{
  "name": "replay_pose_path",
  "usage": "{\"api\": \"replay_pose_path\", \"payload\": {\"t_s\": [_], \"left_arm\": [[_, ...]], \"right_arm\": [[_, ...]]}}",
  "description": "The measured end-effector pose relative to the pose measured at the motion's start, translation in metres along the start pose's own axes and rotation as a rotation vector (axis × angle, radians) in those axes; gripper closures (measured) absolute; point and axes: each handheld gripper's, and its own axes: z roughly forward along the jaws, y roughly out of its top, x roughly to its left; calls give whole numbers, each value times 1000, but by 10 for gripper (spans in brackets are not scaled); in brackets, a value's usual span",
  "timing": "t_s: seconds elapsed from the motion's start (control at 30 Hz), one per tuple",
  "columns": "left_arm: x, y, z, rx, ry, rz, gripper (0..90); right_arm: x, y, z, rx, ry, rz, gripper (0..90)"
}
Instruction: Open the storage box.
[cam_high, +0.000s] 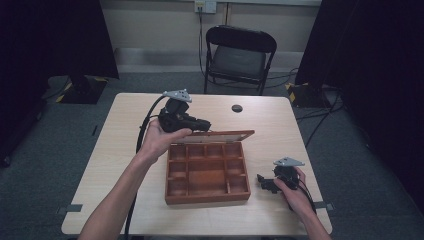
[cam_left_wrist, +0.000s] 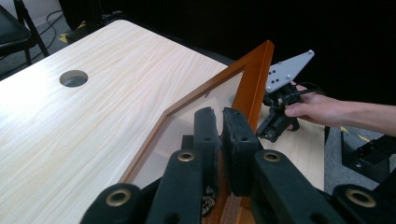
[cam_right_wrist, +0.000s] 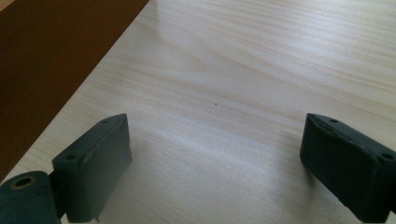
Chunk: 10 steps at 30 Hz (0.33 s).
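Standing open at mid-table, the box (cam_high: 207, 172) is reddish-brown wood, split into small square compartments. Its framed, clear-panelled lid (cam_left_wrist: 254, 79) is clamped in the left gripper (cam_left_wrist: 220, 135). The right gripper (cam_right_wrist: 215, 168), jaws apart, rests on pale woodgrain table (cam_right_wrist: 261, 56).

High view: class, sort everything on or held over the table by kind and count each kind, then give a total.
Wooden compartment box, lid raised: 1
Handheld grippers: 2, the left gripper shut on the lid's frame, the right gripper open over bare tabletop
Round cable hole in the table: 1
Total: 4
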Motion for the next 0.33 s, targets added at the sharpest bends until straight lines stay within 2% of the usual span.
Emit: {"api": "replay_pose_path", "payload": {"t_s": [0.33], "left_arm": [[0,0,0,0,-2,2,848]], "right_arm": [[0,0,0,0,0,-1,80]]}}
